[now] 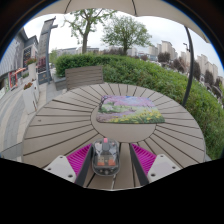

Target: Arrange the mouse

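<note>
Fingers (pixel 106 160) squeezing the mouse (pixel 105 155) from both sides, holding it just above the round wooden surface (pixel 60 120), colourful mouse mat (pixel 130 109) lying just ahead, green hedge (pixel 150 72) growing beyond

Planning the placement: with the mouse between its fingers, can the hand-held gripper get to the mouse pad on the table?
Probably yes. The hand-held gripper has the mouse between its fingers, and the mouse pad lies just ahead on the table with nothing in between.
</note>
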Motion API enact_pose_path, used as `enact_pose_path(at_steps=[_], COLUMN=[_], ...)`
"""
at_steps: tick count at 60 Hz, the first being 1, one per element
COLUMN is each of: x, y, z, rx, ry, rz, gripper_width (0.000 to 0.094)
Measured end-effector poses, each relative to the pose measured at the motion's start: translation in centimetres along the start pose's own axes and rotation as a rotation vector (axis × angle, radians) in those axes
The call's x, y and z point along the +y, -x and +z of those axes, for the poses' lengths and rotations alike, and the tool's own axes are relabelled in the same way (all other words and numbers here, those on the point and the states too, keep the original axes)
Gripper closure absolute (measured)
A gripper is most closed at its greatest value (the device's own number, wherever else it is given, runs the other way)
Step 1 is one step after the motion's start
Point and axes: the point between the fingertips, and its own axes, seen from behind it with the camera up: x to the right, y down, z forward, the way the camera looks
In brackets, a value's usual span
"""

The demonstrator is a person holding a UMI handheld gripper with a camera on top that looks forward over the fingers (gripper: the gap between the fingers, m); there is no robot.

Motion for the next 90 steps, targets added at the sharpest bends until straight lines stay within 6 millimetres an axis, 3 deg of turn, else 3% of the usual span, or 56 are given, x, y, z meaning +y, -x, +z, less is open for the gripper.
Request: enact_pose_path(at_steps=[2,3,6,14,18,26,31,34,38,41,46,52,60,68,70,72,74,79,90], x=[0.1,0.1,0.0,-1.8,-5.7,-16.1,-21.2,-22.6,-22.2,-20.5,-17.3,-15.2,-13.2,-13.1,-12.9,-12.5,-12.7,-14.1,-16.0], y=[0.5,0.7,0.0,1.0,1.0,-0.4,-1.9,-3.7,-5.5,-7.0,-8.6,-8.8,-9.2,-9.6,-9.4,-9.4,-9.4,-9.7,-8.3], z=[0.2,0.3,0.1,-0.6,-1.8,-2.3,0.7,4.1,9.3,13.3,17.1,18.8,19.5,20.0,19.8,19.4,18.7,14.3,-1.0], rx=[-0.012,-0.017,0.023,-0.006,-0.014,-0.016,-0.004,0.031,0.055,0.083,0.108,0.092,0.085,0.094,0.083,0.077,0.073,0.083,0.04], ry=[0.005,0.009,0.014,0.043,0.012,-0.063,-0.101,-0.115,-0.079,-0.023,0.051,0.079,0.105,0.094,0.112,0.137,0.148,0.145,0.14], rz=[0.001,0.007,0.0,0.001,0.016,0.055,0.071,0.063,0.085,0.107,0.127,0.124,0.136,0.117,0.112,0.105,0.101,0.099,0.062], gripper_width=[0.0339,0.0494,0.0513,0.0557,0.0559,0.0559,0.0558,0.0559,0.0559,0.0559,0.0559,0.0559,0.055,0.0432,0.0297,0.0096,0.0107,0.0091,0.0095])
